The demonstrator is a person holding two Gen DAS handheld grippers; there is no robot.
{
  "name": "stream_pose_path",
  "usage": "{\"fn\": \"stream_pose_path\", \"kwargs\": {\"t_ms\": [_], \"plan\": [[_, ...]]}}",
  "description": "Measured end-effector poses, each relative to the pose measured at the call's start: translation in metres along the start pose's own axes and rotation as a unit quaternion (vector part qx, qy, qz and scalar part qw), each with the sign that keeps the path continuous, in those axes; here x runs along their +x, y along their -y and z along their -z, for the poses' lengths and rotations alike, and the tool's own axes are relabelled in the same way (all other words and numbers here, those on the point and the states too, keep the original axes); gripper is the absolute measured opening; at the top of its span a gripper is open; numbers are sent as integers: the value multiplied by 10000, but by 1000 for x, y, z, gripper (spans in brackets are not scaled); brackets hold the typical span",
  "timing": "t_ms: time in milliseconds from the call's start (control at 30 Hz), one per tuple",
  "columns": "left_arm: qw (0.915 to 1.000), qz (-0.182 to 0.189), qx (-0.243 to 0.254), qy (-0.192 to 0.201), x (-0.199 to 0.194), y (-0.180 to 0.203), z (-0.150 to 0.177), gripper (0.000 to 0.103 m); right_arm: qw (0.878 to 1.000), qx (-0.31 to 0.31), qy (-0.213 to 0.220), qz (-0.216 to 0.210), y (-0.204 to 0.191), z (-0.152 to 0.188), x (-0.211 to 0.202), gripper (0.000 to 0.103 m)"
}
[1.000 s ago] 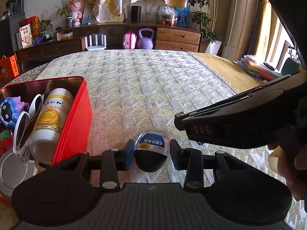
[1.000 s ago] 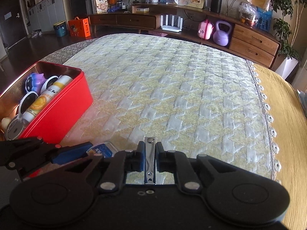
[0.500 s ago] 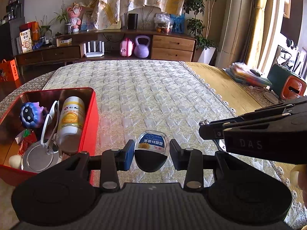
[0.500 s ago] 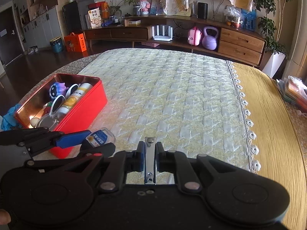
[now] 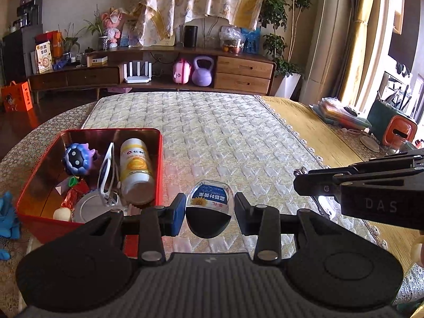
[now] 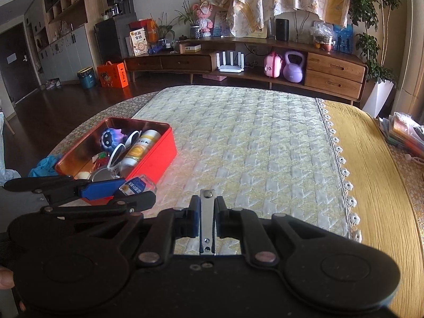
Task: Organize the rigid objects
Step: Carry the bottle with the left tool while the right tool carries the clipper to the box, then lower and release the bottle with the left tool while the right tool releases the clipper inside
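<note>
A: Left tongs (image 5: 209,213): state?
B: Clamped on a small clear container with a blue label (image 5: 210,206), pads on both its sides, black base toward the camera. Held above the quilted bed cover (image 5: 225,137), just right of the red tin box (image 5: 37,175).
A: Right tongs (image 6: 207,220)?
B: Pressed together on a metal nail clipper (image 6: 207,221), upright between the pads, hinge end up. From the left wrist view the right tongs (image 5: 300,184) come in from the right, the clipper's tip just showing at their front.
A: Box contents?
B: White bottle with a yellow label (image 5: 135,169) lying on its side along the right wall; white-framed sunglasses (image 5: 107,172) beside it; blue-purple round toy (image 5: 76,159) toward the far left; a round metal lid (image 5: 87,208) and a pale ball (image 5: 62,214) at the near end. Small red and green bits in between, too small to identify.
A: Position of the two tongs relative to each other?
B: Side by side, near, not touching; left one closer to the box. Box sits at the bed's left edge.
</note>
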State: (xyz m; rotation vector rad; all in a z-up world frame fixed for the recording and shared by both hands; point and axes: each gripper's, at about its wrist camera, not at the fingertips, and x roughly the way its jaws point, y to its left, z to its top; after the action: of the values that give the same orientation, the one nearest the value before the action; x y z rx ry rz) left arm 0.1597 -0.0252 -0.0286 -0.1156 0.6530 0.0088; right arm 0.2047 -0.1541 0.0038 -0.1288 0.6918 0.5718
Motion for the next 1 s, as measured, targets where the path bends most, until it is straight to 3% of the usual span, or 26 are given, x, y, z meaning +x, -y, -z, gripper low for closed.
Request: {"fn": "stream_pose_path", "kwargs": {"t_ms": [567,1000], "plan": [[9991,-376,-135,174,-32,-88,-20,39,9992,-157,94,-347,-64,-23,18,11],[9969,-733,-268,-72,-6,-157,-33,39,9983,-231,-24,-526,-96,-34,51,11]]}}
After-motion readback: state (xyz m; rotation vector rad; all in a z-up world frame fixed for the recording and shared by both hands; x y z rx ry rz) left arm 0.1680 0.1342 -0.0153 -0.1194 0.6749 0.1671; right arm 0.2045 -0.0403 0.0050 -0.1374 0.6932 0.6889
